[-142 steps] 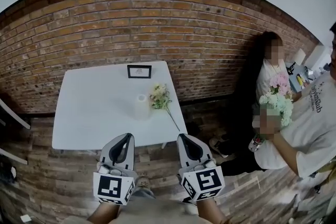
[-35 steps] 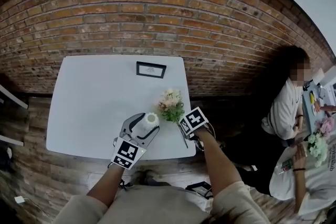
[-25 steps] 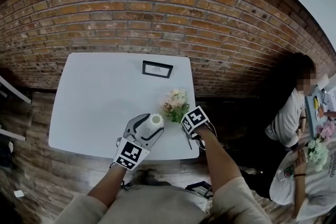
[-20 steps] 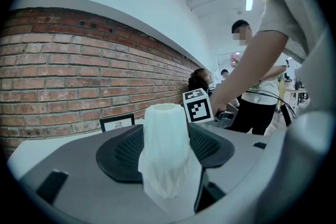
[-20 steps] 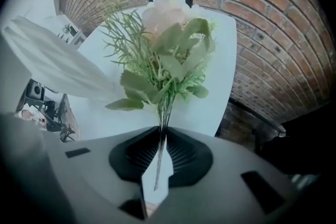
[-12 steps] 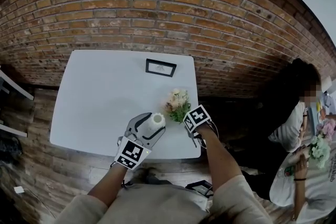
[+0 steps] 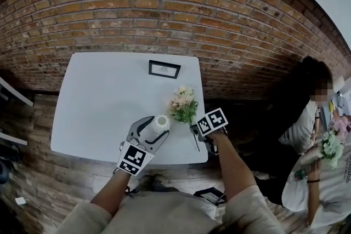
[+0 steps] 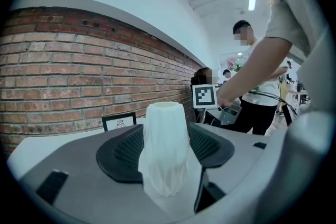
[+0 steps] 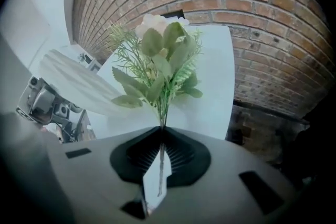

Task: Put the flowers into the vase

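At the table [image 7: 98, 96] edge, my left gripper [image 8: 166, 145] pinches the vase [image 7: 160, 123], and my right gripper [image 9: 161, 132] is closing its jaws on the flowers [image 9: 157, 55]

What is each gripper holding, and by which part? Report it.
The left gripper holds the vase by its sides. The right gripper, jaws closing, pinches the flowers by the stem, below the leaves.

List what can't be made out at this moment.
- Foot of the vase: in the left gripper view, it is behind the body of the left gripper.
- Print on the framed card: too small in the head view and the left gripper view.
- Whether the flowers clear the table: the head view looks down from above.
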`<state>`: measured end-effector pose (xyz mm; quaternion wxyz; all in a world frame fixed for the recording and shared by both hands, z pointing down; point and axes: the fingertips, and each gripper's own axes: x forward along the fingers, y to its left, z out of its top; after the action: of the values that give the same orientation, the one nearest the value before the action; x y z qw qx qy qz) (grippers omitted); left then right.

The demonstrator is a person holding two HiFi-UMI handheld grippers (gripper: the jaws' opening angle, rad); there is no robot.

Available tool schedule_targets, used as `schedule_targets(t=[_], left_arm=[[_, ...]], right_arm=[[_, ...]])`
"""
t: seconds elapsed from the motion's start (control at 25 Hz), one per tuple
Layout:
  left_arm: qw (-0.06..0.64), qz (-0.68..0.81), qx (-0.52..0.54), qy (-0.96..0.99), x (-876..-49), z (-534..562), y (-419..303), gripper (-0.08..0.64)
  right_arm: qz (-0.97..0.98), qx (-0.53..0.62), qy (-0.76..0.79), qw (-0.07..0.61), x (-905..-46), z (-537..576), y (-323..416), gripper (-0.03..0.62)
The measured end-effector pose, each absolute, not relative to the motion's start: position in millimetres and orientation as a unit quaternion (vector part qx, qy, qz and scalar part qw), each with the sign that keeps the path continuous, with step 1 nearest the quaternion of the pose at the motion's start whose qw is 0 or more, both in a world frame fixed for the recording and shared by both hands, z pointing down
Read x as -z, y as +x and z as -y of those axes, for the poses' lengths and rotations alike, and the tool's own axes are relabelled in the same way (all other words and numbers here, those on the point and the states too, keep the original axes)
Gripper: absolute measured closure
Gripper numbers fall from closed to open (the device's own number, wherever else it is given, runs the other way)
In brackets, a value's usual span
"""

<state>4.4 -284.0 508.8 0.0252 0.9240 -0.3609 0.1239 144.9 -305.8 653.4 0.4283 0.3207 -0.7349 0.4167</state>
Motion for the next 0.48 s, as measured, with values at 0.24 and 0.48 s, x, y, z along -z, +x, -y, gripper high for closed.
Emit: schedule_targets(t=[0.24,0.48], left_arm=[[0.025,0.361,-0.124,0.924,-509.4,284.0,5.7,0.284],[0.025,0.361,-0.122,0.924,-508.5,286.3,6.1,0.284]], right_arm=[[0.732,-0.414,0.310,0.442,-658.6,299.6,141.3,0.561],[0.727,-0.411,0.313,0.452,-663.0,302.1,139.3,0.560]])
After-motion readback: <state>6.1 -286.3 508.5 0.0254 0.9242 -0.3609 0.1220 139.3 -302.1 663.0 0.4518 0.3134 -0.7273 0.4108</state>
